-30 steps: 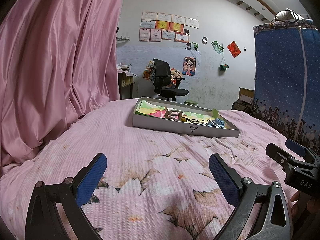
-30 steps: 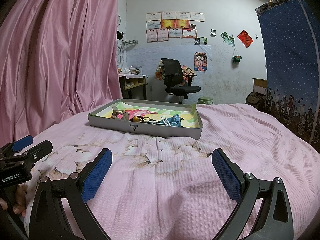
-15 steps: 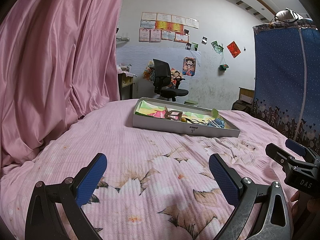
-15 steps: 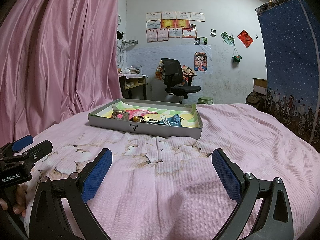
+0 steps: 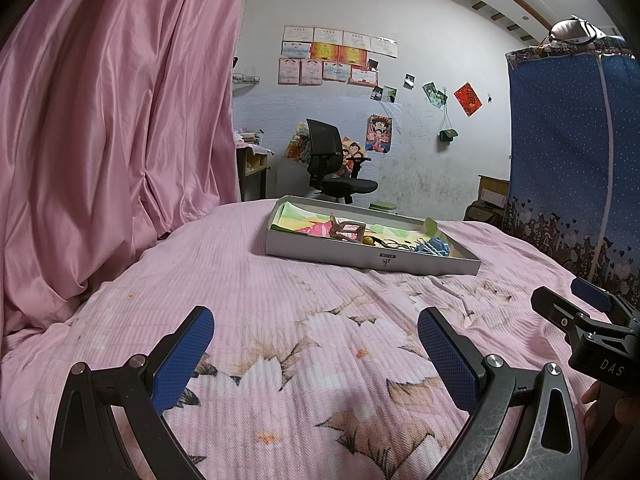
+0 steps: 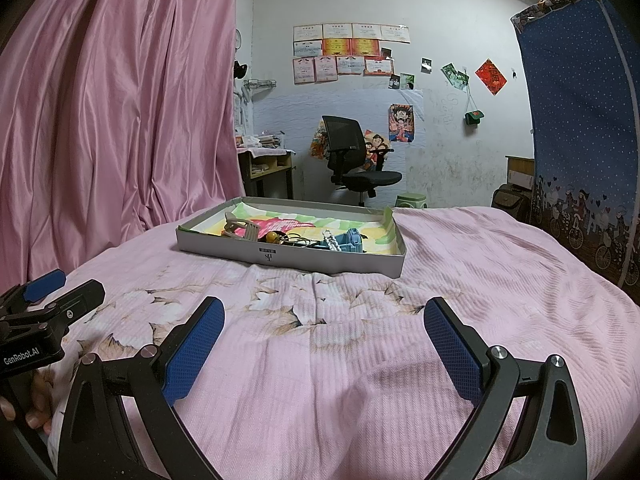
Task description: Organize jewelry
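Right wrist view is showing the shallow grey tray [image 6: 280, 258] sitting in the middle of the frame on the pink bedspread [image 6: 480, 280], its long side running left to right and slanting slightly toward the lower right. Inside it, bunched along the near wall, are lying a beige hair claw [image 6: 240, 229], a yellow bead [image 6: 273, 236], a white chain [image 6: 331, 239] and a blue clip [image 6: 352, 240]; whether they are sorted, I cannot tell. The right gripper [image 6: 324, 344] is hovering low at the bottom, jaws spread wide, empty, aimed at the tray, likely staying clear of it. The left gripper [image 5: 316, 354] is likewise splayed and empty, facing the tray from the lower part of its own view.
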Action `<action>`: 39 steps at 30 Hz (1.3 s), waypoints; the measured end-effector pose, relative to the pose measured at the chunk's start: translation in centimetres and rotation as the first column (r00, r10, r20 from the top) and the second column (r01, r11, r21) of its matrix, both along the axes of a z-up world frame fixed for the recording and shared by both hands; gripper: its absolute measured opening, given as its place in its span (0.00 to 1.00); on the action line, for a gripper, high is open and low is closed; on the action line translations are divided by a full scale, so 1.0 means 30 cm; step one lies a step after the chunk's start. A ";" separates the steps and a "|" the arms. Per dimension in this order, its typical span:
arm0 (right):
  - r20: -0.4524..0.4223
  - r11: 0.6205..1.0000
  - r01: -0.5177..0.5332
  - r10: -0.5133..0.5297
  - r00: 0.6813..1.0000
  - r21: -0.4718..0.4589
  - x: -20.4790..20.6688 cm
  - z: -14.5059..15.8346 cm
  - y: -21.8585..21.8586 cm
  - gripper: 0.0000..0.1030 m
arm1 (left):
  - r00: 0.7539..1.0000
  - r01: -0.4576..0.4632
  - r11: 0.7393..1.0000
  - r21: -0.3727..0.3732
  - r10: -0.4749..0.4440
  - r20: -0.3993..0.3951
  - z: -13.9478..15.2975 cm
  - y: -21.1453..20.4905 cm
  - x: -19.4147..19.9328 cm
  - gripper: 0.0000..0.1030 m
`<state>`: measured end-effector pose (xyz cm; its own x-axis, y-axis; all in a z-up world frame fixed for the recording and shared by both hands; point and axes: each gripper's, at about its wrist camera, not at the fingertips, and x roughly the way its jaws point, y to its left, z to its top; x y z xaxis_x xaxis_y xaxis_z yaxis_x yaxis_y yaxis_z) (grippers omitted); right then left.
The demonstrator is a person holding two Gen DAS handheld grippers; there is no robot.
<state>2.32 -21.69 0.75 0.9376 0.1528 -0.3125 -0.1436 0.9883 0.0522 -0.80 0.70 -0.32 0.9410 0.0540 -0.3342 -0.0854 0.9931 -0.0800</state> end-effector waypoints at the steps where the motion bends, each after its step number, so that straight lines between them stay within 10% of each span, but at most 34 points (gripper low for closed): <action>1: 0.000 1.000 0.000 0.000 1.000 0.000 0.000 0.000 0.000 0.95 | 1.000 0.000 1.000 0.000 0.000 0.000 -0.002 0.000 -0.001 1.00; 39: -0.002 1.000 0.000 0.000 1.000 0.000 0.001 0.005 -0.001 0.95 | 1.000 -0.011 1.000 0.014 0.011 -0.001 -0.006 0.002 -0.007 1.00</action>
